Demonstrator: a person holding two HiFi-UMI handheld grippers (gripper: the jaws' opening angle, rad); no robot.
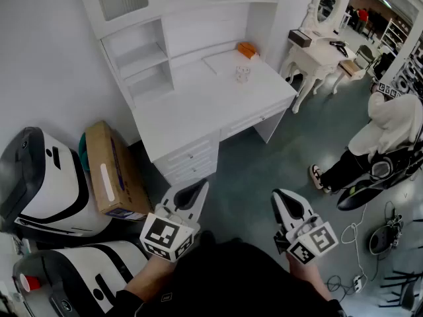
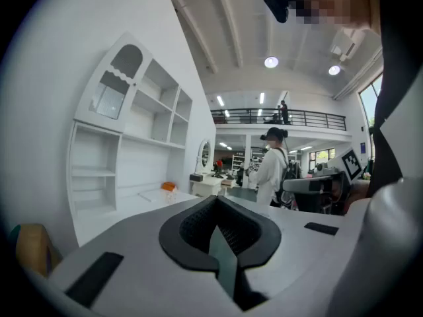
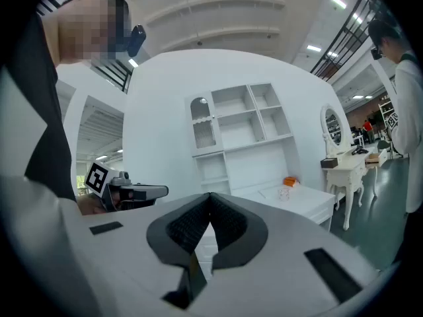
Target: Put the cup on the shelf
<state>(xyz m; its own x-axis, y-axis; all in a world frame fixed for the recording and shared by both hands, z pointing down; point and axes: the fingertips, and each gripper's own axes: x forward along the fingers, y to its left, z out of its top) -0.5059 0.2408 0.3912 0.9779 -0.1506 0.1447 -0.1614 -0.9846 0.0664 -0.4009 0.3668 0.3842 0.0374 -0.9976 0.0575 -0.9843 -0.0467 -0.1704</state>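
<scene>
Both grippers are held low and close to the person's body, well apart from the white bench (image 1: pixel 192 104), which suggests the approach to the task has not begun. The left gripper (image 1: pixel 198 189) has its jaws pressed together with nothing between them, as its own view shows the dark pads meeting at the tip. The right gripper (image 1: pixel 283 197) is closed and empty in the same way. Both point roughly level toward the bench, a relaxed carrying pose rather than a reaching one. The cup (image 1: pixel 242 73), small and clear, stands upright on the far part of the bench top, near an orange object (image 1: pixel 246 49) at the back wall and apart from it. The shelf (image 1: pixel 142 57) rises at the back and left of the bench, and its open compartments look bare, so there seems to be room for the cup. From the right gripper view the cup (image 3: pixel 285 193) sits ahead and to the right of the jaws, so the right side looks the more natural one to take it, though that is only a judgement. Its jaws would need to spread before reaching. A cardboard box (image 1: pixel 112 170) leans on the floor beside the bench, and another person (image 1: pixel 390 131) in a pale top crouches off to the right, clear of the path.
</scene>
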